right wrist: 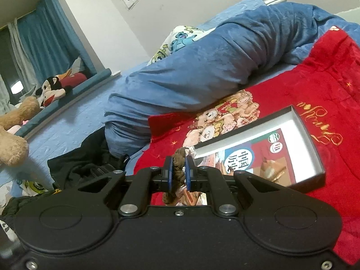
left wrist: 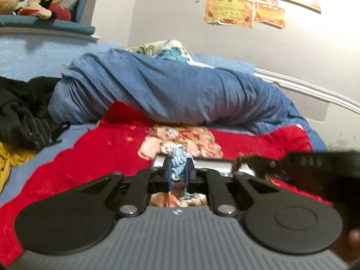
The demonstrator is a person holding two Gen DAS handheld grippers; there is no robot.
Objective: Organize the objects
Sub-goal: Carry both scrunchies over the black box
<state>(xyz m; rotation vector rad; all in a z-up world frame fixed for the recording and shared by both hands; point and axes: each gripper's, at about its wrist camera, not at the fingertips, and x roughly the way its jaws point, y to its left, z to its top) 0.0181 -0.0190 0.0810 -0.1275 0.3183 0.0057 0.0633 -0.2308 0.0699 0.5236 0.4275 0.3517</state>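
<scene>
My left gripper is shut on a light blue scrunchie and holds it just above the near edge of a shallow dark box on the red blanket. My right gripper is shut on a brown scrunchie, which hangs down between the fingers. The same box shows in the right wrist view, open, white inside, with a printed card on its floor, just right of and beyond the right gripper. The right gripper with the brown scrunchie also shows at the right of the left wrist view.
The box rests on a red blanket with a cartoon print. A rolled blue duvet lies behind it. Black clothes are heaped at the left. Plush toys sit on the window ledge. A white bed rail runs along the wall.
</scene>
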